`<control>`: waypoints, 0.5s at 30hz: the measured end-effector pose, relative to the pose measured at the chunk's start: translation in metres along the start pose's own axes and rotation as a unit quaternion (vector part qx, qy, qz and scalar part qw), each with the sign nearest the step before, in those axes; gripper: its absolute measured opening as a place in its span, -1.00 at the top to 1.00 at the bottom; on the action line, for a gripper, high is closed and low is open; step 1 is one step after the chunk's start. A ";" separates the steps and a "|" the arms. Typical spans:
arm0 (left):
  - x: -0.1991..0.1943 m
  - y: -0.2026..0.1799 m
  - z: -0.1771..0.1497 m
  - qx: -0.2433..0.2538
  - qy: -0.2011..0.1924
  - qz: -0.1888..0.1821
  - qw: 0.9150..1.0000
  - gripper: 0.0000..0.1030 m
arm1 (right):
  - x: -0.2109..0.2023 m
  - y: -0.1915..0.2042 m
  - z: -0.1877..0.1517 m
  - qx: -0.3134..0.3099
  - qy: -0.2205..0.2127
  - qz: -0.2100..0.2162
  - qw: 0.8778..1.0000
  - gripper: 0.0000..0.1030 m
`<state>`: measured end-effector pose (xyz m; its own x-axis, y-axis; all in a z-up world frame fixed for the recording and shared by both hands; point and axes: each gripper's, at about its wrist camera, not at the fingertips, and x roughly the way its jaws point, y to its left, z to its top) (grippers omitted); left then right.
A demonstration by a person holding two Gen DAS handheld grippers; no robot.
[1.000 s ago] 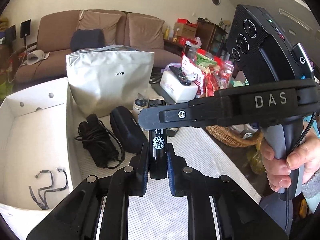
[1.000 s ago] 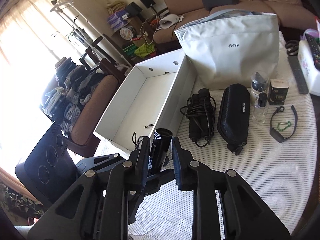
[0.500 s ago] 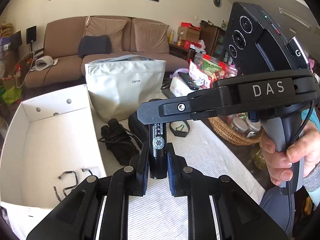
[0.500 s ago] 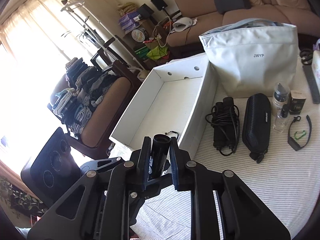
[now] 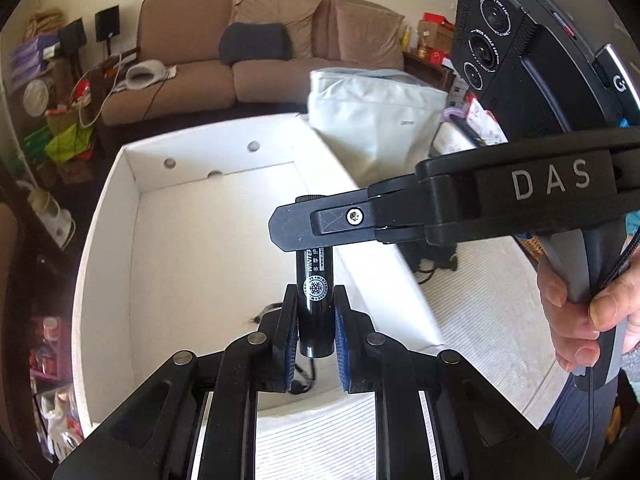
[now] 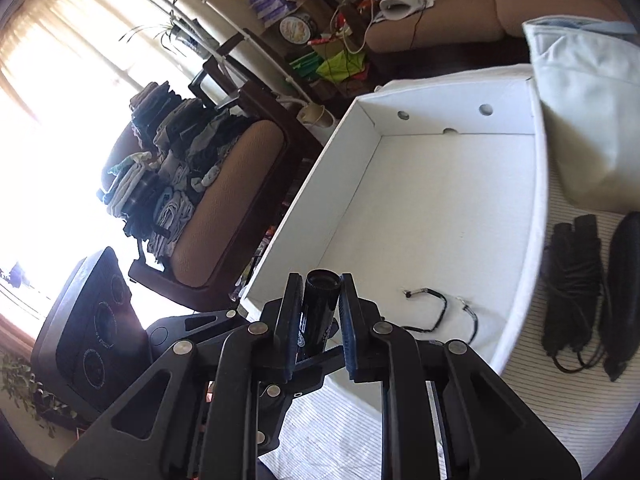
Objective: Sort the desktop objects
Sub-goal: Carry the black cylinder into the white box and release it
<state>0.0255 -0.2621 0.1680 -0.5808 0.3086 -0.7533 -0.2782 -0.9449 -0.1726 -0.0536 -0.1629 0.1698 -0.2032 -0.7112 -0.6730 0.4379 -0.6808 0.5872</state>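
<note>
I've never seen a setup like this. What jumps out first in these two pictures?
A black cylinder with a snowflake label is pinched by both the left gripper and the right gripper at once, held over the near end of a big white box. The box holds only some thin black cords. To its right, on the striped cloth, lie a bundled black cable and a pale fabric bag.

"DAS" stood in pale capitals on the right gripper, crossing just above the black tube. The tube's label read "WINTER", cut off, over a round snowflake seal. On the grey bag behind the tube, the print was too blurred to read.
</note>
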 end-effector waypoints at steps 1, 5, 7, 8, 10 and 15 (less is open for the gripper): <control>0.008 0.015 -0.001 -0.016 0.013 -0.002 1.000 0.70 | 0.016 -0.002 0.005 0.003 0.008 -0.002 1.000 0.67; 0.042 0.057 -0.001 -0.057 0.068 -0.005 0.996 0.70 | 0.076 -0.023 0.019 0.041 0.042 0.005 0.998 0.67; 0.061 0.070 -0.001 -0.072 0.098 -0.006 0.993 0.71 | 0.101 -0.039 0.022 0.072 0.059 0.011 0.996 0.67; 0.070 0.077 -0.002 -0.081 0.114 -0.009 0.990 0.71 | 0.112 -0.046 0.022 0.085 0.069 0.010 0.994 0.67; 0.087 0.087 -0.005 -0.099 0.146 -0.016 0.984 0.71 | 0.132 -0.058 0.020 0.103 0.088 0.004 0.991 0.67; 0.118 0.090 -0.016 -0.112 0.200 -0.005 0.973 0.71 | 0.165 -0.079 0.009 0.129 0.131 -0.019 0.983 0.67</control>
<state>-0.0562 -0.3123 0.0536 -0.2230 0.2922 -0.9300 -0.0823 -0.9563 -0.2807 -0.1300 -0.2281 0.0165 0.0331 -0.6380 -0.7693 0.1901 -0.7517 0.6316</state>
